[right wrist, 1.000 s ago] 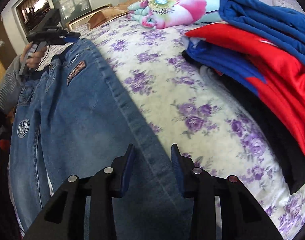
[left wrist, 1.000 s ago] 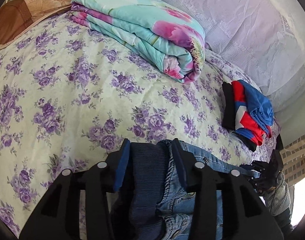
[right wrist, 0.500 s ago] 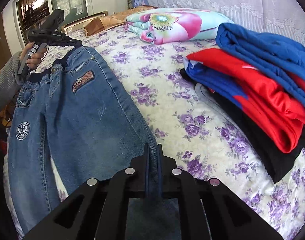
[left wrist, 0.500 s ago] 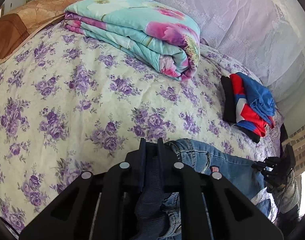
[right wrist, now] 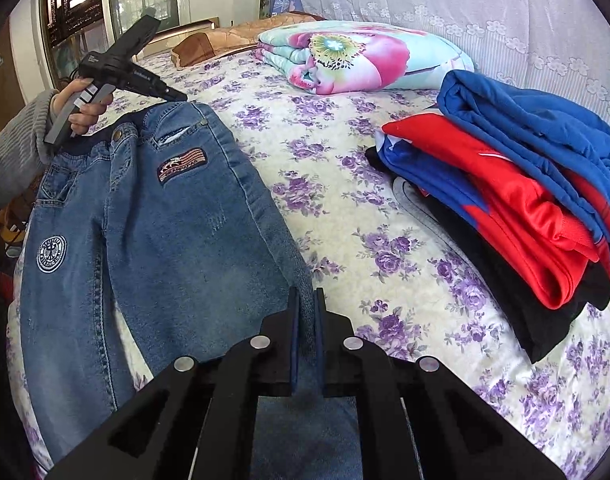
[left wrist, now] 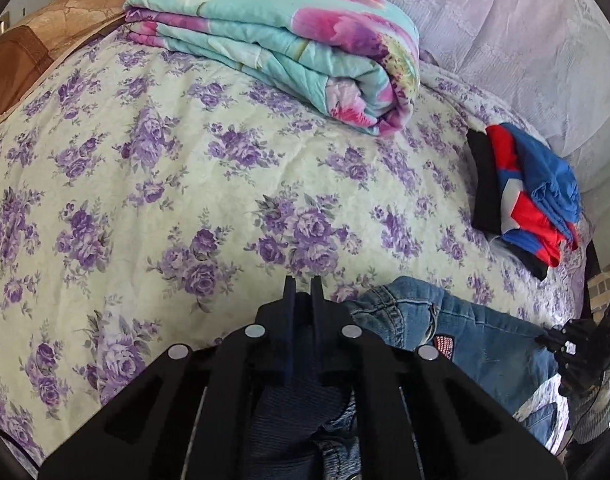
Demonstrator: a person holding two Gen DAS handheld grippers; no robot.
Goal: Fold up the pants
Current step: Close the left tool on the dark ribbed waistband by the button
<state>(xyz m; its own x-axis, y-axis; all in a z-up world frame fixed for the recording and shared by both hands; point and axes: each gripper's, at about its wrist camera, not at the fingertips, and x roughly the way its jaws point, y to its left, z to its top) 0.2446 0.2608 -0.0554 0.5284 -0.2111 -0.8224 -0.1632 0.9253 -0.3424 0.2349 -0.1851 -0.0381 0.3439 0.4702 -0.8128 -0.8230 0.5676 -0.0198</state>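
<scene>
Both claws are clenched on denim. Left gripper [left wrist: 300, 300] pinches the dark ribbed waistband of the jeans [right wrist: 161, 216]; right gripper [right wrist: 305, 312] nips the outer seam of one leg further down, its jaws nearly closed on the fabric. Between the two grips the jeans hang front-side up along the near edge of the bed [left wrist: 225, 184], part of them lying on the floral sheet and part draped off the side, so they are not yet laid out for a fold.

To do this step well, I would keep both grips level and draw the cloth taut, then lay it onto the bare middle of the bed with the legs stacked and the seams aligned. Slack between the claws would probably leave wrinkles in the fold.

Further out, a folded quilt [left wrist: 289, 40] sits toward the far edge, and a pile of clothes [right wrist: 517, 184] lies near the right edge, well apart from the landing spot.
</scene>
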